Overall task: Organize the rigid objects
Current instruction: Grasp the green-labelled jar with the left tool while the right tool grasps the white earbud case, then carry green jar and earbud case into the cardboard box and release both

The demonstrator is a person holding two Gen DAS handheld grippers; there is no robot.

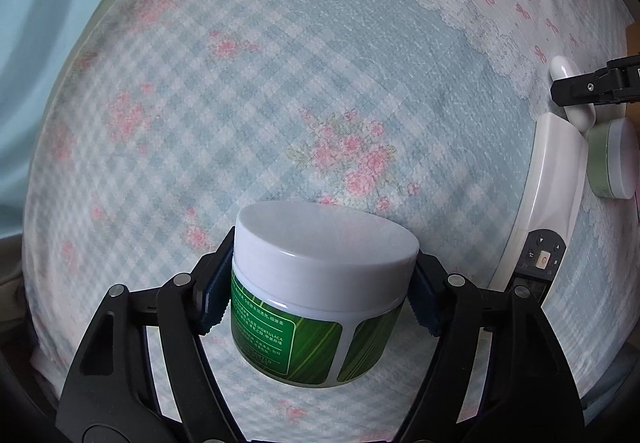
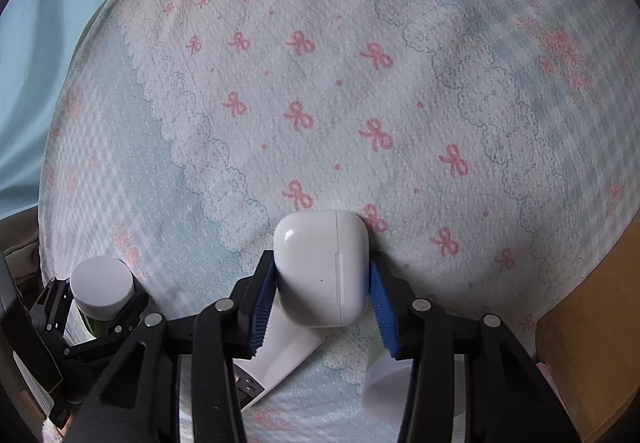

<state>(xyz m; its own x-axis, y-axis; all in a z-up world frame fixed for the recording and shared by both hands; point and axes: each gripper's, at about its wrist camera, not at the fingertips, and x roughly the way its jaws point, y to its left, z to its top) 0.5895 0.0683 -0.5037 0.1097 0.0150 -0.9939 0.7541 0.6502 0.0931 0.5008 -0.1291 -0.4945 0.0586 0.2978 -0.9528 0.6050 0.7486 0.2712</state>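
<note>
Two grips: left gripper (image 1: 322, 297) jaws clamp the jar (image 1: 320, 295) low-centre, right gripper (image 2: 322, 297) jaws pinch the earbud case (image 2: 322, 267), presumably for sorting.

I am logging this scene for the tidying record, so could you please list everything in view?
jar: one, white lid, green leaf label, between the left gripper's pads
earbud case: one, white, between the right gripper's pads
remote-like device: one, white with a dark button panel, lying on the cloth beside the case
small jar: one, pale green with a white end, lying on its side past the device
cloth: one, blue check with pink flowers and bows, under everything
left gripper: one, black with blue pads, shut on the jar
right gripper: one, black with blue pads, shut on the earbud case
</note>
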